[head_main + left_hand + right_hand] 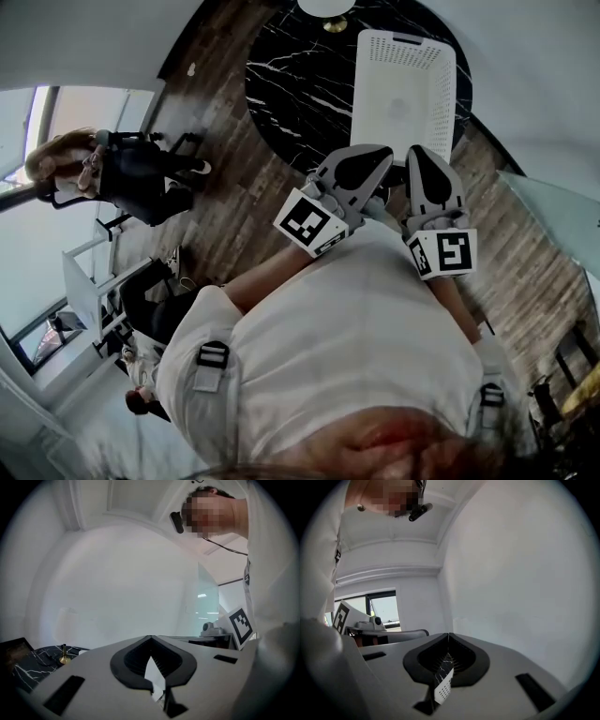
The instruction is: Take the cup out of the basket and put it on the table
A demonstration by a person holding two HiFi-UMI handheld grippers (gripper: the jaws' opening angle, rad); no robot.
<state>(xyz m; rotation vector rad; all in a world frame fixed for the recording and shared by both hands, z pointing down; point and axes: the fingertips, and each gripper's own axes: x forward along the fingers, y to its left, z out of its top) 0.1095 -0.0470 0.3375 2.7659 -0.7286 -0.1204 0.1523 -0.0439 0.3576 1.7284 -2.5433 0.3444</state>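
A white perforated basket point(403, 89) stands on the round black marble table point(291, 84), at its right side. A faint pale shape lies on the basket's floor; I cannot tell whether it is the cup. Both grippers are held close to the person's chest, side by side, with their tips at the basket's near end. The left gripper point(380, 155) is shut and empty, its jaws meeting at the tips point(150, 637). Beside it, the right gripper point(413, 153) is shut too, with nothing between its jaws point(448, 634). Both gripper views tilt up at white walls and the ceiling.
A small brass object point(335, 23) stands at the table's far edge, also seen in the left gripper view point(64, 657). Wood floor surrounds the table. A person point(122, 173) sits by white desks at the left. A glass panel point(553, 220) stands at the right.
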